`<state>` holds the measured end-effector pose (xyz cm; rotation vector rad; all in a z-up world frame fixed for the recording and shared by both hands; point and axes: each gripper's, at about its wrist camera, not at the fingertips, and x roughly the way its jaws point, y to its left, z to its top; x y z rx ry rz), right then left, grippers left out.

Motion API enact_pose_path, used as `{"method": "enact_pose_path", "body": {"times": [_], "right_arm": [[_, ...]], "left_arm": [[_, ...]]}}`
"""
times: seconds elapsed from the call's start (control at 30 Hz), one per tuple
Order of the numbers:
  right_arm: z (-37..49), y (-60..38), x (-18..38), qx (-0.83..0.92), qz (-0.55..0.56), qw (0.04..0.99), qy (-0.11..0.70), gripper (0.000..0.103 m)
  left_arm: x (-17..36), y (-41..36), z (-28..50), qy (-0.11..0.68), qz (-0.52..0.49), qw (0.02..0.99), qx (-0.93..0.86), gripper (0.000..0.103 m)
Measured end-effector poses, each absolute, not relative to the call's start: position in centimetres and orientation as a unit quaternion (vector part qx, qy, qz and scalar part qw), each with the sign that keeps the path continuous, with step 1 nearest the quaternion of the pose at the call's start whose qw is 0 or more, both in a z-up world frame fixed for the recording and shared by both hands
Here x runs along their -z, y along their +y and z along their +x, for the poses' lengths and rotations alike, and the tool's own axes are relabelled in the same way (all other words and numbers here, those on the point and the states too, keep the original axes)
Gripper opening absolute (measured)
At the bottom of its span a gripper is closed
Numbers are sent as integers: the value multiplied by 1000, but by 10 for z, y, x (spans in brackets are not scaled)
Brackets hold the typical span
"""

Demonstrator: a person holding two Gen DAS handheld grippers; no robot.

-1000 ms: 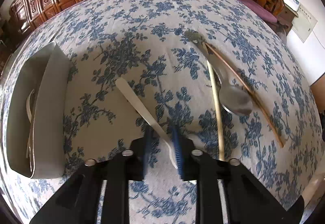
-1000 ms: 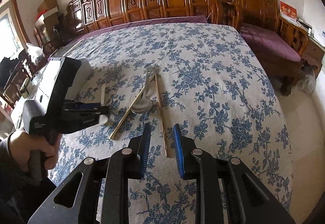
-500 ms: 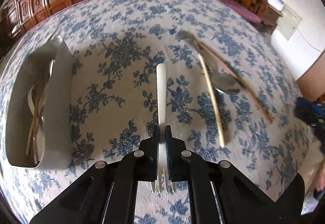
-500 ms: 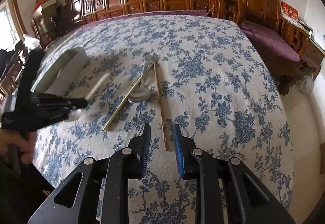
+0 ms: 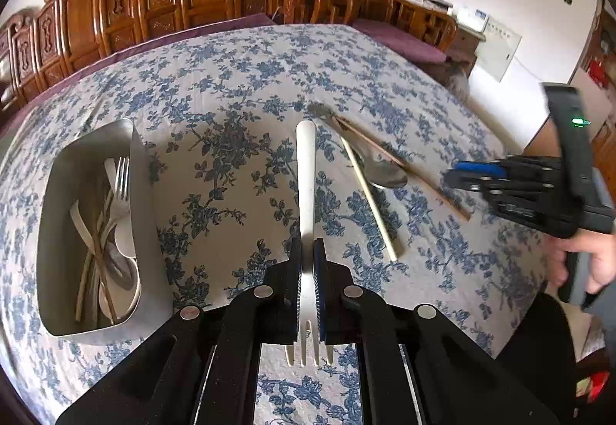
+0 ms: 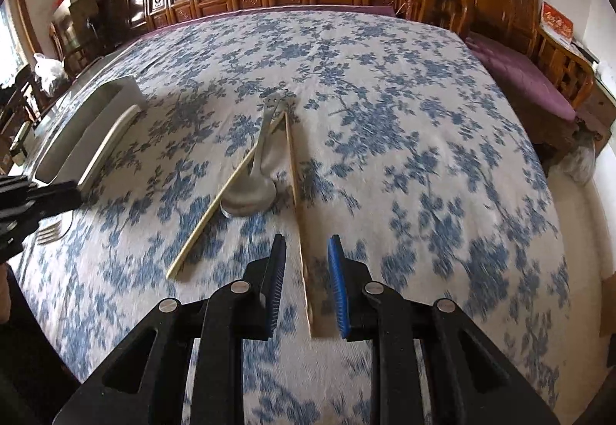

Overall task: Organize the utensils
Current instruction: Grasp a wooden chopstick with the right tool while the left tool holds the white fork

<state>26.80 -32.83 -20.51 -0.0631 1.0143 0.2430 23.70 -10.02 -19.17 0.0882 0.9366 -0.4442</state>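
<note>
the left tool (image 5: 307,271) is clamped on a white plastic fork (image 5: 306,174), its handle pointing away over the blue-and-white floral tablecloth (image 5: 238,86) and its tines sticking out toward the camera behind the blue pads. to the left of it on the table sits a metal tray (image 5: 144,217) already holding a metal fork, pale spoons and chopsticks in a loose heap. further right on the cloth lie a pale chopstick (image 5: 369,201), a metal spoon (image 5: 379,171) and a brown chopstick (image 5: 404,171), the three fanning out from a shared far end, the spoon's bowl between the two sticks. the right tool (image 6: 307,282), held in a hand (image 5: 600,259) at the table's right edge, stands narrowly apart and gripping nothing, its blue pads either side of the near end of the brown chopstick (image 6: 298,217) without pressing on it; whether the tips touch the cloth cannot be told. from that side the spoon (image 6: 254,178) rests over the pale chopstick (image 6: 219,201), and the tray (image 6: 82,140) shows at far left. carved wooden chairs (image 5: 200,1) line the far side of the table.
</note>
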Motion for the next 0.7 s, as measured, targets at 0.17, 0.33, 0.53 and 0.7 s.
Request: {"method": "enact_pose_path", "body": {"times": [0.17,0.33,0.53,0.7], "right_arm": [[293,-313,215,-116,-60,857,499,25],[310,-312,232,-105,-71,841,526,25],[310,-306,233,-109,-81,832,538,11],[302,-296,231,-92,-110,826,544,6]], "left_arm": [[186,-94,234,441,25,869,226,5],[185,-87,234,441,15,868,229,5],[183,-79,235,440,9,868,229,5],[176,-70,233,433,5,874,222,5]]}}
